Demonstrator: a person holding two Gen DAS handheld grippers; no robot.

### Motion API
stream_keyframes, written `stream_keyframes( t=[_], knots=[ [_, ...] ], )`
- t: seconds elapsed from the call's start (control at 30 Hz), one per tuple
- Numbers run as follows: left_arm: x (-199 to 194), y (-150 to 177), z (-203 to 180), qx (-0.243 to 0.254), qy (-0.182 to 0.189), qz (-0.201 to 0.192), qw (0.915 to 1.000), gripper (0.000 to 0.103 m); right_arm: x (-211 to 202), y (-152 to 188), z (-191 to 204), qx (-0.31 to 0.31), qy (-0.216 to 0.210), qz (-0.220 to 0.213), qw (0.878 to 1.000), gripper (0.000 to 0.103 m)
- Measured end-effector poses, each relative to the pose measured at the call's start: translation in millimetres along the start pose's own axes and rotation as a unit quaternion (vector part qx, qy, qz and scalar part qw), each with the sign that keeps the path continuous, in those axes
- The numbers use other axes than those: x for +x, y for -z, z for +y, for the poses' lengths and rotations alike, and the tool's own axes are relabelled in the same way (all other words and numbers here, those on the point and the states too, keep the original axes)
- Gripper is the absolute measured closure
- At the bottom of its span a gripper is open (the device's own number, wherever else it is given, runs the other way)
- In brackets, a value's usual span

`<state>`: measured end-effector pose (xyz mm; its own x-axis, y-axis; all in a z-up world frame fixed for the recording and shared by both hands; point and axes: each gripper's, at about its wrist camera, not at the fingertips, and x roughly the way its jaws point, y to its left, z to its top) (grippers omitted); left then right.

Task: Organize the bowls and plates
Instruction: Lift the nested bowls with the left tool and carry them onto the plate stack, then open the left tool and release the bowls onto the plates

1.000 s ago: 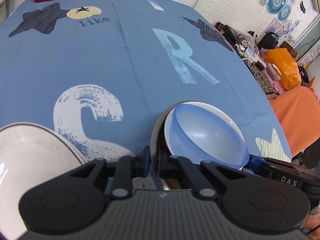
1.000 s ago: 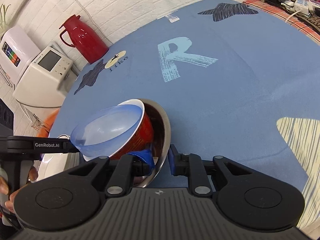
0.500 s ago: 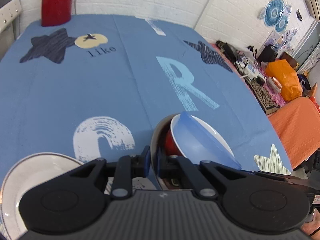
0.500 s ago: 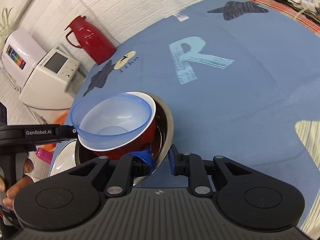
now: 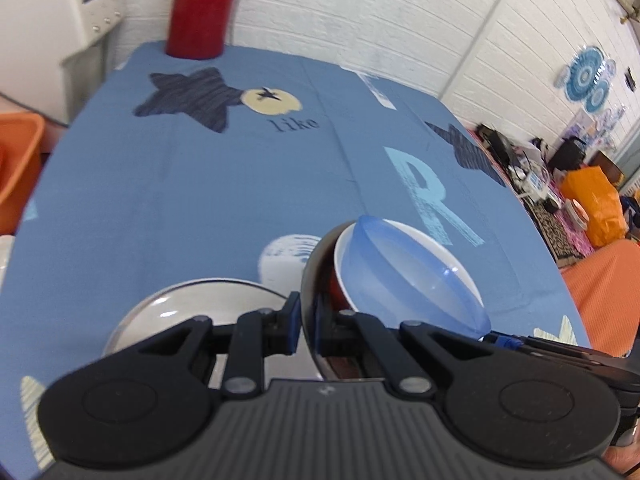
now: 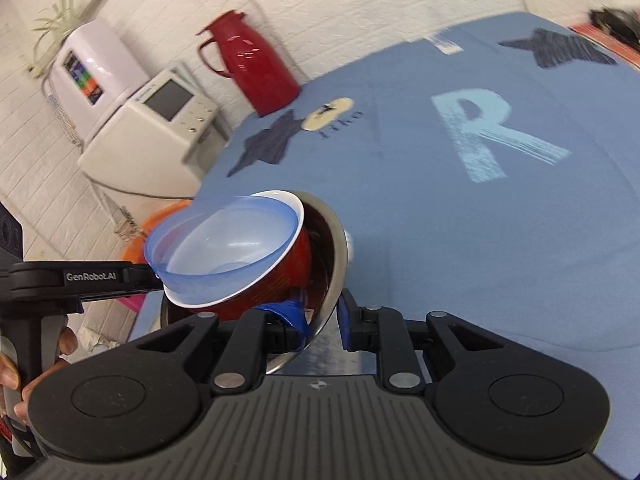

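Nesting appears done: translucent blue plastic bowl [image 6: 224, 244] sits in red ceramic bowl [image 6: 276, 280] inside steel bowl [image 6: 330, 248]; both the left gripper [image 5: 306, 322] and the right gripper [image 6: 322, 320] are clamped on its rim; white plate [image 5: 192, 304] remains separate.

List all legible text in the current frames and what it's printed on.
"like": blue printed tablecloth, under the cream circle.
"R": large pale-blue letter on the same tablecloth.
"GenRobot.AI": black arm of the left hand-held gripper.
White countertop appliance: screen and button markings too small to read.
Red thermos jug: small white print blurred, unreadable.
Paper tag at the tablecloth's far edge: unreadable.
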<state>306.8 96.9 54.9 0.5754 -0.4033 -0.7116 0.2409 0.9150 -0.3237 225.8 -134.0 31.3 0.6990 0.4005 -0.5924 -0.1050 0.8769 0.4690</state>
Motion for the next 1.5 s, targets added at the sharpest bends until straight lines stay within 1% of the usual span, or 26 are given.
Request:
stream_keyframes(
  t=[0.1,0.2,0.37,0.5,0.57,0.67,0.73,0.87,0.97,1.0,1.07,1.13,1.2,1.3,1.4,1.47,1.5],
  knots=[
    [-17,6,19,-0.012,-0.016,-0.012,0.9997,0.103,7,1,21,-0.022,-0.012,0.0,1.0,0.101],
    [-30,17,40,-0.025,-0.031,-0.016,0.9991,0.103,19,6,37,-0.031,-0.025,0.014,0.999,0.101],
    [-36,38,72,-0.053,-0.056,-0.003,0.997,0.103,43,22,55,-0.036,-0.041,0.048,0.997,0.101],
    [-35,50,79,-0.052,-0.068,0.004,0.9963,0.103,55,31,58,-0.035,-0.039,0.07,0.996,0.101],
    [-32,53,81,-0.053,-0.066,0.004,0.9964,0.103,55,34,57,-0.032,-0.038,0.069,0.996,0.101],
    [-26,52,84,-0.066,-0.057,0.01,0.9961,0.103,53,32,58,-0.032,-0.03,0.061,0.997,0.101],
    [-26,54,84,-0.067,-0.056,0.005,0.9962,0.103,53,32,60,-0.047,-0.029,0.062,0.997,0.101],
    [-27,56,88,-0.076,-0.043,-0.001,0.9962,0.103,53,34,57,-0.048,-0.038,0.064,0.996,0.099],
    [-29,57,94,-0.089,-0.029,0.003,0.9956,0.103,51,32,52,-0.029,-0.048,0.074,0.996,0.098],
    [-30,58,98,-0.094,-0.022,0.004,0.9953,0.103,49,31,50,-0.021,-0.049,0.071,0.996,0.098],
    [-33,58,103,-0.106,-0.011,0.003,0.9943,0.103,40,30,48,-0.014,-0.044,0.049,0.998,0.095],
    [-36,58,104,-0.111,-0.01,0.0,0.9938,0.103,34,29,48,-0.011,-0.044,0.04,0.998,0.095],
    [-41,58,101,-0.105,-0.013,-0.006,0.9943,0.103,30,30,47,0.0,-0.053,0.035,0.998,0.095],
    [-51,58,91,-0.097,-0.031,-0.02,0.9946,0.103,23,32,44,0.014,-0.063,0.021,0.998,0.094],
    [-65,59,80,-0.084,-0.03,-0.044,0.995,0.103,15,39,36,0.049,-0.078,0.0,0.996,0.093],
    [-76,58,71,-0.076,-0.042,-0.067,0.994,0.102,10,44,30,0.072,-0.082,-0.013,0.994,0.092],
    [-80,58,66,-0.07,-0.051,-0.078,0.9932,0.089,8,47,27,0.085,-0.083,-0.016,0.993,0.092]
  ],
)
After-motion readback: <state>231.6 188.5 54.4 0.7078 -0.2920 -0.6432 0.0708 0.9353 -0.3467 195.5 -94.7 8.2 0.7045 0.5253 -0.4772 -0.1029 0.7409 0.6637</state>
